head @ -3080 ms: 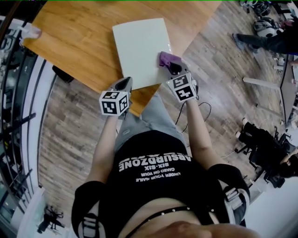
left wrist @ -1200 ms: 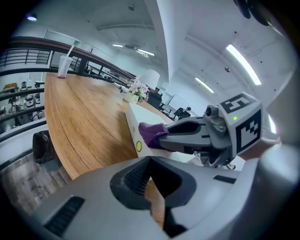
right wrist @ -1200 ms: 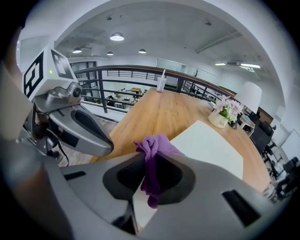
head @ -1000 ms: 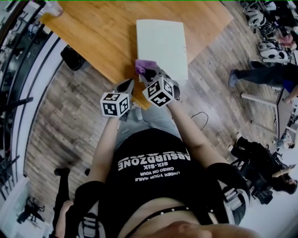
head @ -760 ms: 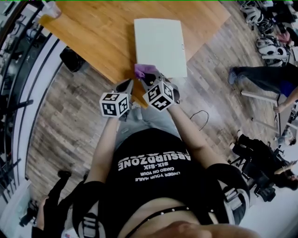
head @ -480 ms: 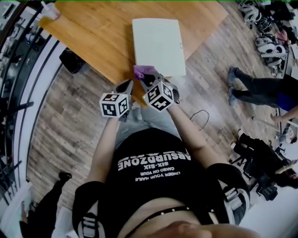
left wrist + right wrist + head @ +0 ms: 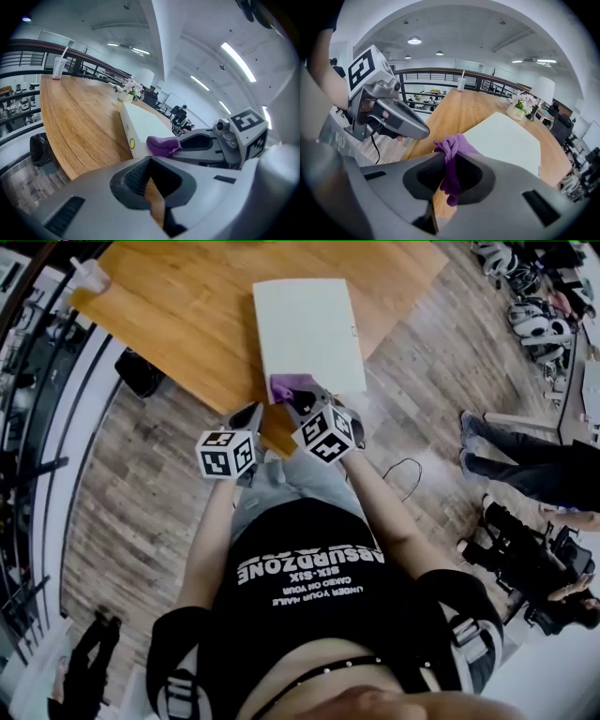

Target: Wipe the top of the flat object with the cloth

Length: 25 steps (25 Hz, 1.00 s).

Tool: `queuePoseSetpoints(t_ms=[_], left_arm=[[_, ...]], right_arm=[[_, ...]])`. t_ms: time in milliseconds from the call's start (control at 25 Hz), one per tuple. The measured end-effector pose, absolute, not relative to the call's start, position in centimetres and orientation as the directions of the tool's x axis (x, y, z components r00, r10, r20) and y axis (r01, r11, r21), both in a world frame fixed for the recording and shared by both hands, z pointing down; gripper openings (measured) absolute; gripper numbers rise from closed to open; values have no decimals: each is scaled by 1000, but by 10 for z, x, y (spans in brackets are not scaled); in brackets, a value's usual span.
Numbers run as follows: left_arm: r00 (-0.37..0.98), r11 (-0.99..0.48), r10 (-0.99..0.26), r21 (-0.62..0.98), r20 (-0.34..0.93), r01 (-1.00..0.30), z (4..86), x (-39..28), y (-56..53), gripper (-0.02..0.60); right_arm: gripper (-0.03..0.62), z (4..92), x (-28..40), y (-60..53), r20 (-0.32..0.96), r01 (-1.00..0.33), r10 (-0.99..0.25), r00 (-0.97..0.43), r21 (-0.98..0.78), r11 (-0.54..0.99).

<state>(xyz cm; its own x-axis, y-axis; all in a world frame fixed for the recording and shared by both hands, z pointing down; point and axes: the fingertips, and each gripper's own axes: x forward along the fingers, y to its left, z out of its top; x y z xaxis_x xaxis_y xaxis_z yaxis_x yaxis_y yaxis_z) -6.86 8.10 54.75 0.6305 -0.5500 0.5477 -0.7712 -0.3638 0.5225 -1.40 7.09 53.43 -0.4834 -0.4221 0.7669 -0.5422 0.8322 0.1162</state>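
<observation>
Since the right hand-held gripper [image 7: 302, 400] clamps the bunched purple cloth [image 7: 289, 387] at the near edge of the flat white panel [image 7: 305, 329], a stroke might skid that unheld panel across the wooden desk [image 7: 178, 315].

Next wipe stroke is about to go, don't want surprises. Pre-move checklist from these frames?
1. Cloth gripped: the right gripper has its jaws shut on the purple cloth. ok
2. Cloth on the white flat object: it sits at the near left corner, but whether it presses on the top, cannot tell.
3. Top bare ahead of the cloth: nothing lies on it. ok
4. Idle left gripper out of the path: jaws together, empty, left of the flat object and not touching it. ok
5. Flat object held steady: nothing holds it down, so it may slide. not ok
</observation>
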Motion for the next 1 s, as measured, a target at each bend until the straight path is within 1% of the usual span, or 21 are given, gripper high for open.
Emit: queuePoseSetpoints(t_ms=[360, 760, 1000], left_arm=[[646, -381, -536, 528, 543, -759, 546, -51, 67, 17], [670, -401, -511, 539, 539, -740, 546, -32, 53, 18], [680, -417, -493, 538, 543, -732, 544, -18, 42, 17]], right_arm=[[63, 533, 28, 64, 771, -587, -447, -453, 120, 801], [63, 530, 89, 53, 783, -679, -501, -368, 142, 720], [63, 527, 118, 46, 787, -702, -524, -324, 171, 691]])
